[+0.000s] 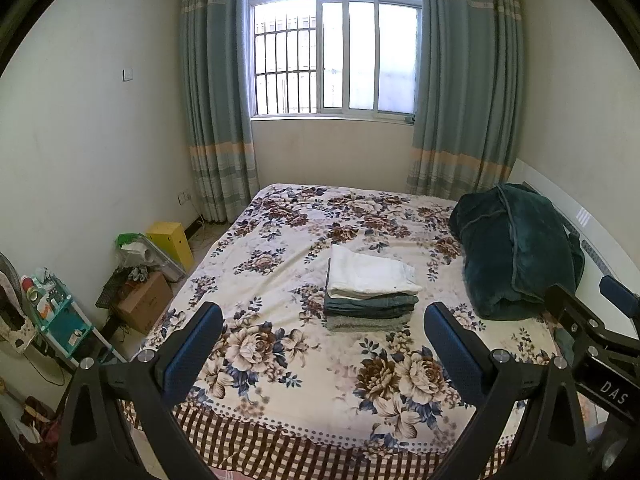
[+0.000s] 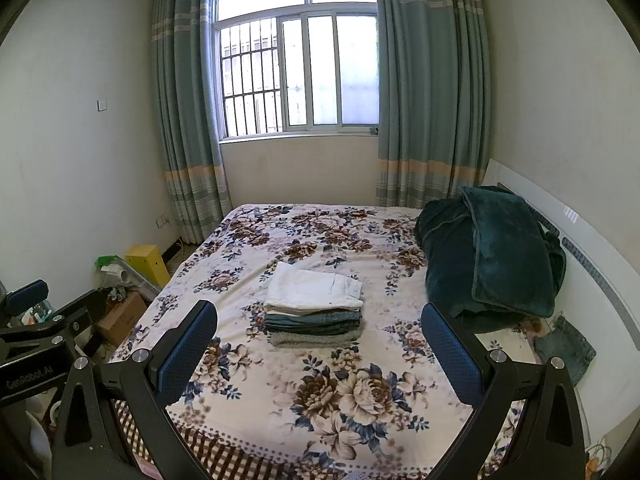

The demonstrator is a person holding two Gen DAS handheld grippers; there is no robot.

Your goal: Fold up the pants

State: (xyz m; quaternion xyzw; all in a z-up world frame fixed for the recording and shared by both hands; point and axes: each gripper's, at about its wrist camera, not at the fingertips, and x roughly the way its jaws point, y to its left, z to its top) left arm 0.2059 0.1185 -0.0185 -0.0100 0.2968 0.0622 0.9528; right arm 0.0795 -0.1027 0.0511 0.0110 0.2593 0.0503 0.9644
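Note:
A stack of folded pants (image 1: 370, 294) lies in the middle of the floral bedsheet (image 1: 280, 360), white pair on top, dark denim and grey below; it also shows in the right wrist view (image 2: 314, 306). My left gripper (image 1: 324, 328) is open and empty, held above the bed's near edge, short of the stack. My right gripper (image 2: 320, 328) is open and empty, beside the left one; it shows at the right edge of the left wrist view (image 1: 580, 316). A crumpled piece of denim (image 2: 568, 346) lies at the bed's right side by the headboard.
A bundled dark green blanket (image 2: 492, 256) sits on the right of the bed against the white headboard (image 2: 592, 264). Left of the bed on the floor are a yellow box (image 1: 172, 240), a cardboard box (image 1: 144, 302) and a teal shelf (image 1: 60, 320). Curtains and window are behind.

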